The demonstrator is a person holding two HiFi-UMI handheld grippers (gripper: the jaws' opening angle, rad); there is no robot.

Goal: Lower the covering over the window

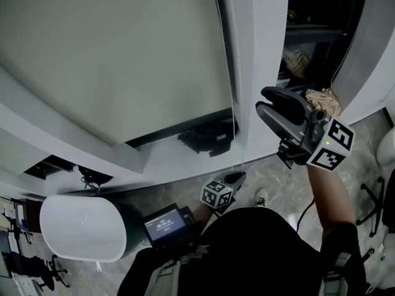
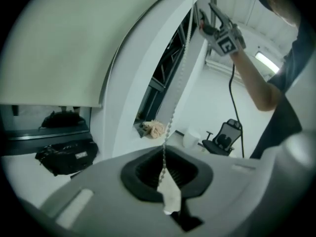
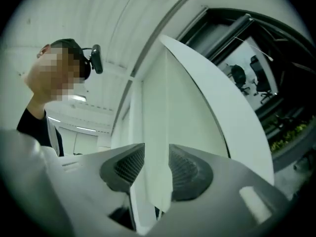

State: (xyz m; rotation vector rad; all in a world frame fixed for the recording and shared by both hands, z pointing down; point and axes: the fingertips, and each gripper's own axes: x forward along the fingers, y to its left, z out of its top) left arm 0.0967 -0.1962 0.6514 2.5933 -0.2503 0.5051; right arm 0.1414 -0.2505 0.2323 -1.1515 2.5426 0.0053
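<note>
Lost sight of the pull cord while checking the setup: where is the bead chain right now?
In the left gripper view, the bead chain hangs down the white window frame into the shut left gripper.

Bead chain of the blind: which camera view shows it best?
The left gripper view: the bead chain runs up from the left gripper, whose fingers are shut on it. The head view shows only a thin line; the right gripper view shows none.
</note>
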